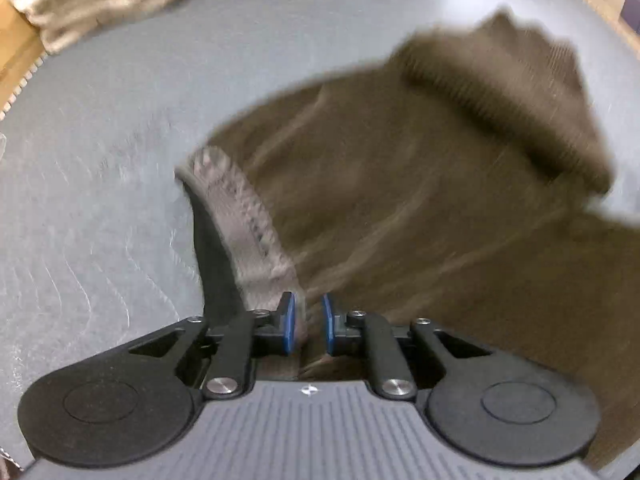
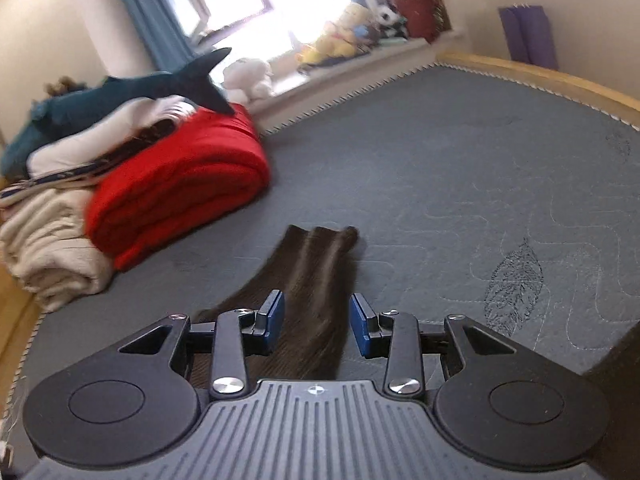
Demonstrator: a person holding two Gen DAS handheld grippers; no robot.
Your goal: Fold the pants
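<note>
Left gripper (image 1: 308, 326): blue pads pinched on the pale ribbed waistband (image 1: 244, 224), fabric lifted off the mattress.
Right gripper (image 2: 317, 322): fingers spread apart, gripping nothing, hovering over a pant leg.
Pants (image 1: 400, 200): dark brown, blurred; bunched ribbed fold at upper right.
Position: pants spread ahead of left gripper; one leg (image 2: 316, 272) runs between right fingers toward red blanket (image 2: 180, 188).
Surface: grey quilted mattress (image 2: 460, 168).
</note>
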